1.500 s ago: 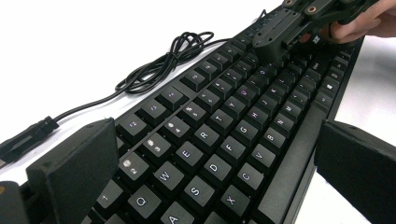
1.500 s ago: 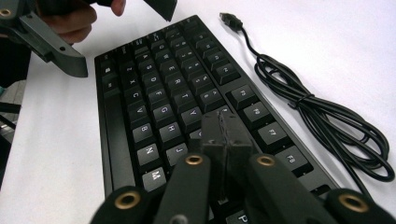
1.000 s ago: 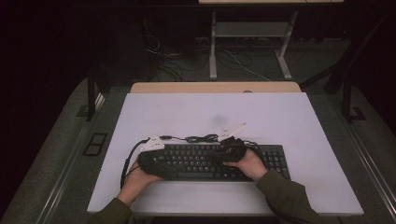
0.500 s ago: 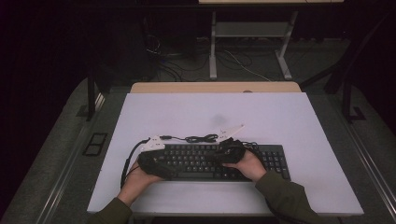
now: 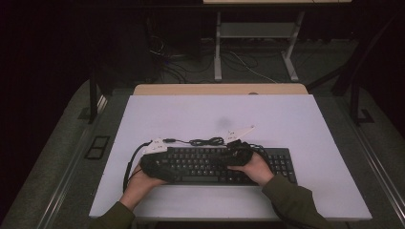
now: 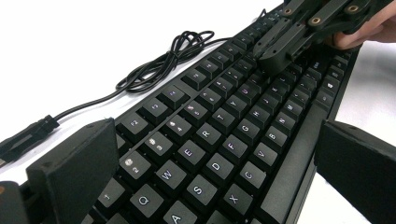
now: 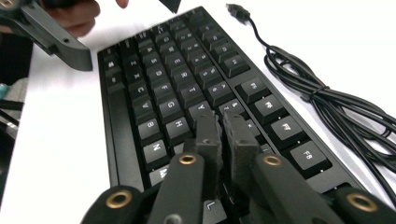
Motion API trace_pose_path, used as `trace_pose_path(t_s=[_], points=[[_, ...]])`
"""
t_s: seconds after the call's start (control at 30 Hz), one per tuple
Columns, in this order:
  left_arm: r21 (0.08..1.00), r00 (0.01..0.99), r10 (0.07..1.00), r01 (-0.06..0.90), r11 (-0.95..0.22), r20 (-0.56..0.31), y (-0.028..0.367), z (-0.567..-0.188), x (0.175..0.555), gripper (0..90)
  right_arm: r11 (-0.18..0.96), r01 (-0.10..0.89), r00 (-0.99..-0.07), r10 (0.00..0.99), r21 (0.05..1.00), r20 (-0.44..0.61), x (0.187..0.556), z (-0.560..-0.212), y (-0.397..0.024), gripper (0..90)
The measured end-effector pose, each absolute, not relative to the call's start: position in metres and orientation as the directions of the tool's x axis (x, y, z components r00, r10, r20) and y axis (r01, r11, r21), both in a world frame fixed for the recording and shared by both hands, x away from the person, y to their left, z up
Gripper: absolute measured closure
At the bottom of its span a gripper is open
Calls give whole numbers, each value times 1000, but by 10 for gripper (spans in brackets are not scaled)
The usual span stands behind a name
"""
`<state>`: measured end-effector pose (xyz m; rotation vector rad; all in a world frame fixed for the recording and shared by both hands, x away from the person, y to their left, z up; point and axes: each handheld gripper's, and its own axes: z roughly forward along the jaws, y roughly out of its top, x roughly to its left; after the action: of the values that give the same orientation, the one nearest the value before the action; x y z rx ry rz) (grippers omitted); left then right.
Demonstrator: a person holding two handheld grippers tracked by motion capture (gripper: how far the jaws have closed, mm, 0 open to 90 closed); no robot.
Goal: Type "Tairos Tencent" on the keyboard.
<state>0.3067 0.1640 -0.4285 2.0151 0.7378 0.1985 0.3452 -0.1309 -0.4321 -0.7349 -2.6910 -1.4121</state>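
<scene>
Keyboard work is under way rather than finished, judging by the high view: the black board lies flat on the near half of the white table, its bundled cable trailing just behind the back edge, with the left gripper over its left end and the right gripper over its middle, each held in a hand that comes in from the bottom. In the left gripper view that gripper's two black pads stand wide apart, one either side of the keyboard's left end, the Q, W, A and S keys between them and neither pad visibly pressing on the case, so the board looks bracketed, not clamped; farther off the right gripper tips down onto the key rows. In the right gripper view its fingertips sit nearly together with only a thin slit between them and nothing in it, resting on or just above the keys around Y and H; whether a key is pressed I cannot tell. Any lifting or shifting of the board looks still to come. Against the earlier frames, keyboard, cable and both hands lie where they were; the right gripper's jaws have just been opening a shade, with nothing between them.
</scene>
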Motion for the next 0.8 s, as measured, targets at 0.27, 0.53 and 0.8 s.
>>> trace_pose_path(t_s=[0.27,0.53,0.8], points=[[830,803,575,421,-366,-154,162,-428,307,0,435,418,-884,396,797,247,345,-429,-136,639],[831,804,574,420,-365,-154,161,-428,307,0,398,417,-877,411,817,247,346,-429,-140,347],[829,806,573,417,-372,-149,160,-426,307,16,372,415,-867,439,830,237,348,-430,-142,204]])
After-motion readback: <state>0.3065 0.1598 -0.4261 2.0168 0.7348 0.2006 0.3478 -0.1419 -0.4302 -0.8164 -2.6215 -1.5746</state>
